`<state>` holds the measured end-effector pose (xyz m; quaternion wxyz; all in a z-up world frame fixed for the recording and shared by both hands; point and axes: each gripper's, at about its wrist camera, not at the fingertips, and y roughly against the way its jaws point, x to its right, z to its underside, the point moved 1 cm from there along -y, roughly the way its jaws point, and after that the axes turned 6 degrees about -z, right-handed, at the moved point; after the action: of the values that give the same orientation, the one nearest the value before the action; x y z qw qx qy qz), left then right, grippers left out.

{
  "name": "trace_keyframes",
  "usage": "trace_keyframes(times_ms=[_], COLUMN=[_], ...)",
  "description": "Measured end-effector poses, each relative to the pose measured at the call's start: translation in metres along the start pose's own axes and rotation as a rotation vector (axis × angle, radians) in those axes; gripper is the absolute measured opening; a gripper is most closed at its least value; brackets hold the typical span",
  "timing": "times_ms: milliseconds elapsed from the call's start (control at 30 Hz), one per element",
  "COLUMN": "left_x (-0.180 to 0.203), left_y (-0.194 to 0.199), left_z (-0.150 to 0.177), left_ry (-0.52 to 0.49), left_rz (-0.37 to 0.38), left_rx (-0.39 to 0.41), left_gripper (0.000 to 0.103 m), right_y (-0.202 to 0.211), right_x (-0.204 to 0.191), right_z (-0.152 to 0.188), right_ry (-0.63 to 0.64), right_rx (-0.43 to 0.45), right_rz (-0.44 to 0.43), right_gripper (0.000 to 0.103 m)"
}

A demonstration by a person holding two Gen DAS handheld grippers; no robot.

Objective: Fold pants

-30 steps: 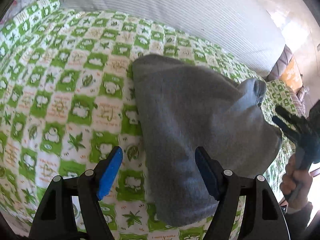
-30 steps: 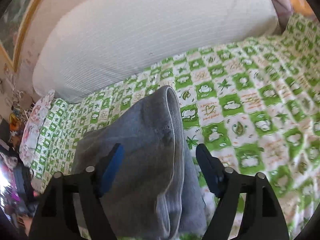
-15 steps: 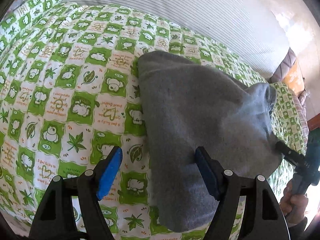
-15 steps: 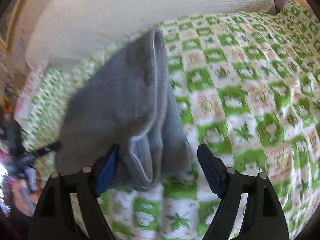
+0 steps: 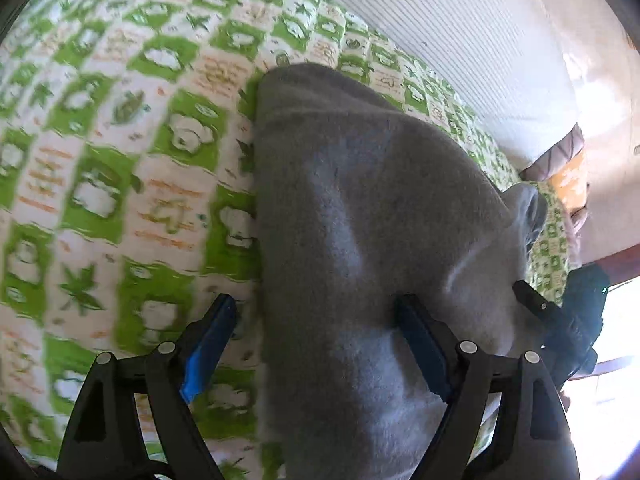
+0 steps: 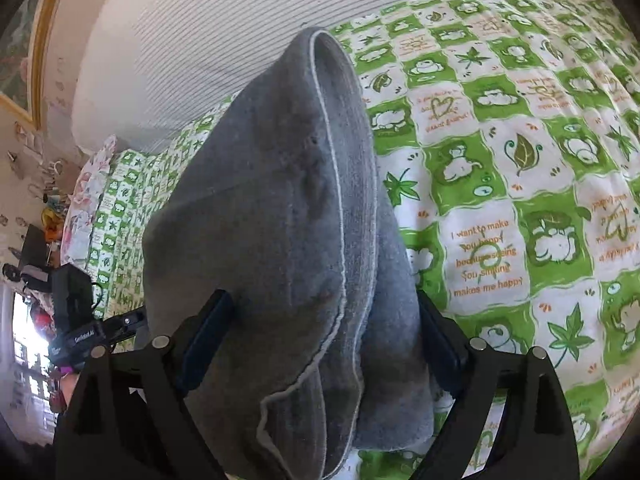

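Observation:
Folded grey pants [image 5: 360, 208] lie on a green-and-white checked bedsheet [image 5: 120, 184]. My left gripper [image 5: 316, 308] hovers low over their near end with its jaws opening. Its left blue pad is over the sheet, its right one over the cloth, and the pants' left edge runs between them. My right gripper [image 6: 324, 304] straddles the other end of the pants [image 6: 280, 200], where the hem seams show. Its jaws are opening too, and the thick folded end fills most of the gap without being pinched. Each gripper shows at the edge of the other's view: right [image 5: 560, 312], left [image 6: 80, 332].
A long white striped bolster [image 6: 240, 32] lies along the far side of the bed. An orange cushion [image 5: 568, 180] and a floral pillow [image 6: 88, 184] sit at the bed's ends. A framed picture [image 6: 20, 40] hangs on the wall.
Both grippers have dropped closer to the pants and spread their jaws wider. The right gripper now has the pants' end between its fingers. The pants lie where they were.

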<state>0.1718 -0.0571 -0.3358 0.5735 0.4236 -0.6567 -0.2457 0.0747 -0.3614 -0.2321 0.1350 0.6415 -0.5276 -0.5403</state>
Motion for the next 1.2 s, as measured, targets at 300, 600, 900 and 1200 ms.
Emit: trace_keyframes(times_ms=[300, 600, 900, 1200], left_x=[0.015, 0.026, -0.016, -0.074], left_y=[0.014, 0.062, 0.121, 0.142], left_z=[0.005, 0.001, 0.006, -0.001], left_ry=[-0.082, -0.130, -0.105, -0.013], left_rz=[0.070, 0.065, 0.015, -0.035], left_rx=[0.098, 0.224, 0.349, 0.409], left_gripper=[0.028, 0.022, 0.022, 0.022], right_y=[0.008, 0.036, 0.022, -0.027], right_x=[0.006, -0.025, -0.083, -0.147], right_z=[0.005, 0.015, 0.026, 0.019], right_ry=[-0.002, 0.024, 0.086, 0.186], right_rx=[0.036, 0.146, 0.133, 0.092], right_rz=[-0.017, -0.025, -0.114, -0.151], right_gripper=[0.056, 0.038, 0.037, 0.037])
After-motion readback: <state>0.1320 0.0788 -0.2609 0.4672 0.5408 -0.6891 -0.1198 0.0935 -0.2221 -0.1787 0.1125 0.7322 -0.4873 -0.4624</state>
